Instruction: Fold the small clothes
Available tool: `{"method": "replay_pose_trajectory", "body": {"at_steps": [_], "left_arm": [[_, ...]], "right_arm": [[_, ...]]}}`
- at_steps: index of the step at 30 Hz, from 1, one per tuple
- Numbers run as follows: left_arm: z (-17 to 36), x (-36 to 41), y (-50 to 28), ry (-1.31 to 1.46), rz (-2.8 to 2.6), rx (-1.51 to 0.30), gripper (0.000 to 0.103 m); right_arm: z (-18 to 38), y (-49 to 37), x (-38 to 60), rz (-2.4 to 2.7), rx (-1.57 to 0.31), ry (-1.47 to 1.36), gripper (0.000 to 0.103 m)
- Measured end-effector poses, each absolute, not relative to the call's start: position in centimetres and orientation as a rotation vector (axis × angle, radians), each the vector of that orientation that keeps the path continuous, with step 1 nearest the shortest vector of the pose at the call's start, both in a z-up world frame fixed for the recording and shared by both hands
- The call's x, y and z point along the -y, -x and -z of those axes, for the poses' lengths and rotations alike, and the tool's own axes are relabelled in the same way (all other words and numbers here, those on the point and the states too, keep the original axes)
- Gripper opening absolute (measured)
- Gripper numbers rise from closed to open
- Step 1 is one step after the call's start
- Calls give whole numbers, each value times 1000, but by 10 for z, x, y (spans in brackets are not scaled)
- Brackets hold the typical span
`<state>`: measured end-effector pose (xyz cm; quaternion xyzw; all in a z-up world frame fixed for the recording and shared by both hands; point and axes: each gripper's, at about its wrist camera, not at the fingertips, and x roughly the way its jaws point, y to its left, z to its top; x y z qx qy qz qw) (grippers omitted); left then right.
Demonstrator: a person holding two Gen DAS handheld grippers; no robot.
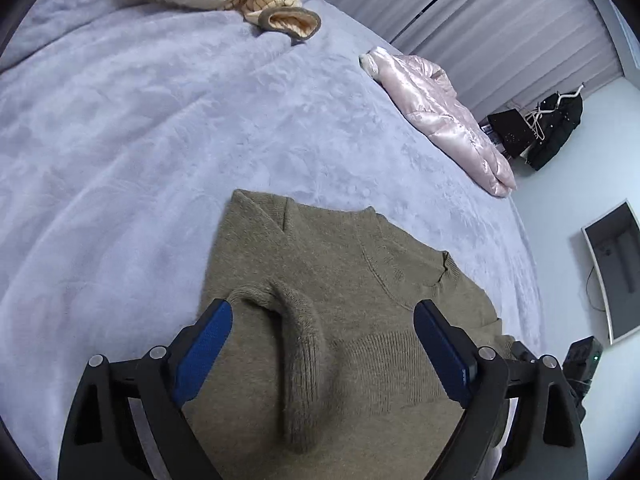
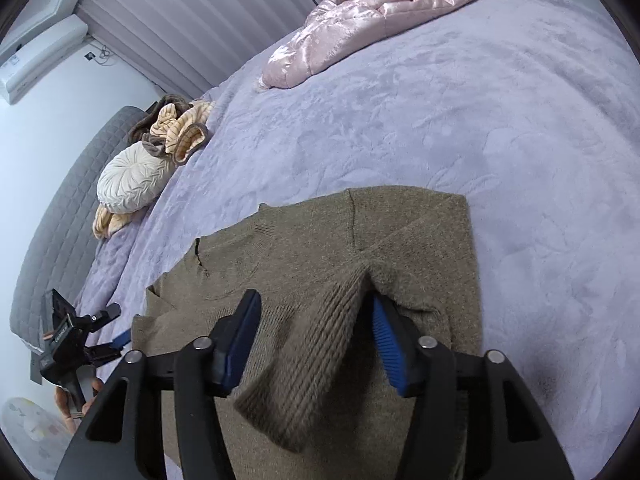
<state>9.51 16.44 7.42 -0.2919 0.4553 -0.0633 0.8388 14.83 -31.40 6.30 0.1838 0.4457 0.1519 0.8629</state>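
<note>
Olive sweater [image 1: 352, 280] lies on lavender blanket [image 1: 140, 140], sleeves folded in.

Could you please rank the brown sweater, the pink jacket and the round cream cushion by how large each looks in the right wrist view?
1. brown sweater, by far the largest, though it lies nearest the camera.
2. pink jacket, farther back.
3. round cream cushion, smallest as it looks; distance makes true size unsure.

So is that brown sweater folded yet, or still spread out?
Partly folded. The brown sweater lies flat on the bed with both sleeves turned in across its body; one ribbed cuff rests on the front. No further fold shows.
</note>
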Motion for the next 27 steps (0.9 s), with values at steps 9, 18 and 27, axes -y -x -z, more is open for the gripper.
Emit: {"method": "replay_pose_trajectory", "body": {"at_steps": [9,18,27], "left_arm": [[-67,-104,-22,198,315,-1046,93],[-52,-46,-58,47,434,-1123,93],[-61,-70,-125,299,408,-1093,93]], "right_arm": [[-77,-80,291,-350,-927,-52,68],[-49,-101,235,-490,-1047,209,68],[-68,-154,219,-549,-989,170,68]]}}
